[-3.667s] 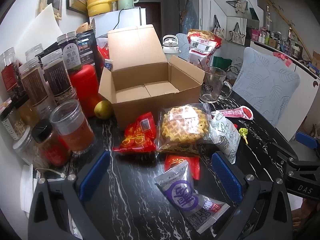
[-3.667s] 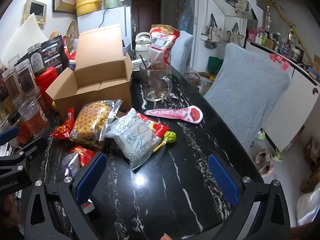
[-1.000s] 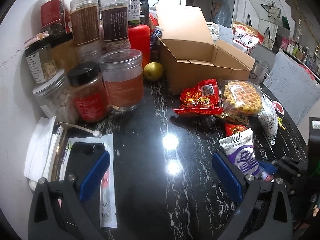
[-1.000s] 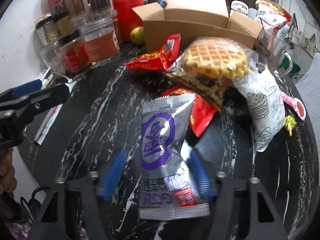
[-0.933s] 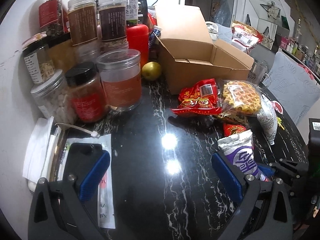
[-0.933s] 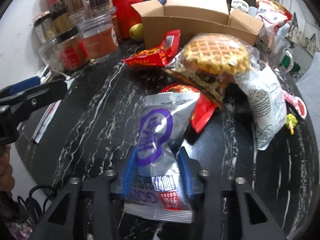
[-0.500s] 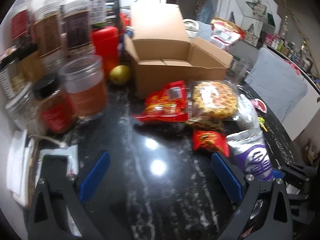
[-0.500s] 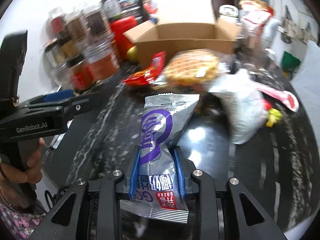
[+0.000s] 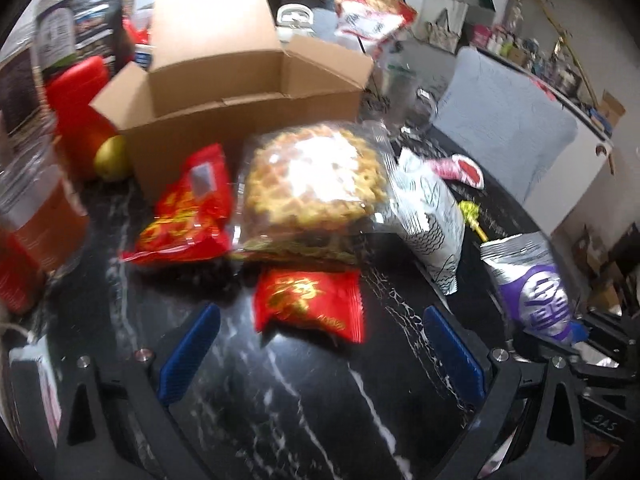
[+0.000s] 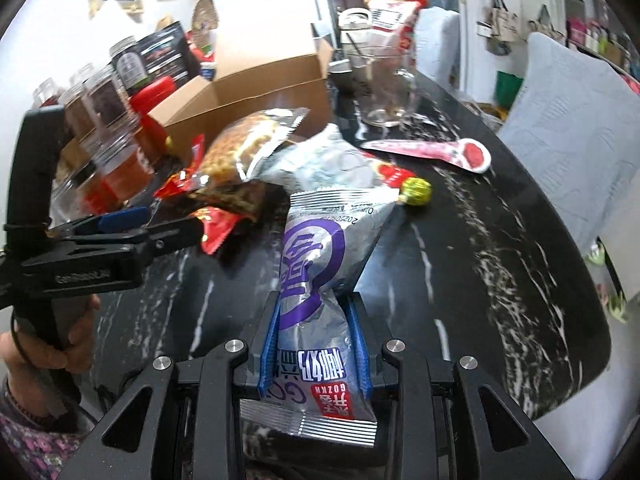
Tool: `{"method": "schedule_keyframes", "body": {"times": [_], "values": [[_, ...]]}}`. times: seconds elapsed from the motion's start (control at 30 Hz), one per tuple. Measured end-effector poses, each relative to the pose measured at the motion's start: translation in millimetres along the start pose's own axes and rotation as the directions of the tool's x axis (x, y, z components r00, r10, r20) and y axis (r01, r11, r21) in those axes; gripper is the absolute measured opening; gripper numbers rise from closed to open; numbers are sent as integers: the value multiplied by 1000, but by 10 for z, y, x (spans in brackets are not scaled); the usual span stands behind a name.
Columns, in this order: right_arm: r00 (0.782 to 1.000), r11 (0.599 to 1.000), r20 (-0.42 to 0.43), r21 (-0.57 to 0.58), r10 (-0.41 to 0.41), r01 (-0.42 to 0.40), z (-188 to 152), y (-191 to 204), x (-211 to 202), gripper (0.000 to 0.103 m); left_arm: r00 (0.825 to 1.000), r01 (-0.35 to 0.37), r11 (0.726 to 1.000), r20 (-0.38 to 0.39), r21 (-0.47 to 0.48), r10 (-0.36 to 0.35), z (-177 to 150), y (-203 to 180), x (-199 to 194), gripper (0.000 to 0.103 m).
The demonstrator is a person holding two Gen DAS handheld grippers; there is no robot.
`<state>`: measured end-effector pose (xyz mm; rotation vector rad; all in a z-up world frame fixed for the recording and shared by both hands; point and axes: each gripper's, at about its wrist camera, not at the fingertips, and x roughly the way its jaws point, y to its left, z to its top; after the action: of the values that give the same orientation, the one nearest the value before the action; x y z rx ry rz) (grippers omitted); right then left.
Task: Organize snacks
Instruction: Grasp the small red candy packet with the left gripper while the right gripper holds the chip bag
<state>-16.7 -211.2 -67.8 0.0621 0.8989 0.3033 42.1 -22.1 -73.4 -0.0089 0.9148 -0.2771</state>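
Note:
My right gripper (image 10: 316, 344) is shut on a silver and purple snack packet (image 10: 320, 264) and holds it above the black marble table (image 10: 460, 264); the packet also shows in the left wrist view (image 9: 528, 280). My left gripper (image 9: 320, 356) is open and empty, just short of a small red packet (image 9: 310, 304). Behind it lie a waffle bag (image 9: 312, 184), a larger red packet (image 9: 188, 212) and a white patterned bag (image 9: 432, 212). The open cardboard box (image 9: 240, 92) stands at the back.
Jars (image 9: 36, 208) and a red canister (image 9: 76, 108) crowd the left side, with a yellow-green fruit (image 9: 112, 152) beside the box. A glass mug (image 10: 384, 88), a pink packet (image 10: 440, 150) and a green lollipop (image 10: 416, 192) lie to the right. A grey chair (image 10: 576, 120) stands past the table edge.
My right gripper closed on the silver and purple packet and lifted it off the table. My left gripper swung right, from the jars toward the snack pile.

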Motion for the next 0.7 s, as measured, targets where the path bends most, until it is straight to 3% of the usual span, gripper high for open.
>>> {"method": "schedule_keyframes", "body": {"times": [0.27, 0.47, 0.57, 0.63, 0.7], "values": [[1000, 999, 0, 27, -21, 21, -35, -89, -9, 31, 997, 20, 1000, -75, -5, -21, 13, 77, 330, 103], [1000, 999, -4, 27, -19, 20, -26, -96, 7, 31, 998, -9, 1000, -56, -4, 9, -11, 114, 366, 99], [1000, 1000, -6, 24, -19, 19, -18, -87, 18, 31, 999, -38, 999, -25, 17, 39, -34, 91, 357, 86], [1000, 1000, -10, 23, -18, 18, -16, -75, 26, 31, 999, -32, 999, -13, 20, 32, -48, 136, 335, 70], [1000, 1000, -12, 25, -13, 14, -20, -70, 31, 31, 1000, -14, 1000, -1, 14, 14, -48, 143, 315, 65]]}}
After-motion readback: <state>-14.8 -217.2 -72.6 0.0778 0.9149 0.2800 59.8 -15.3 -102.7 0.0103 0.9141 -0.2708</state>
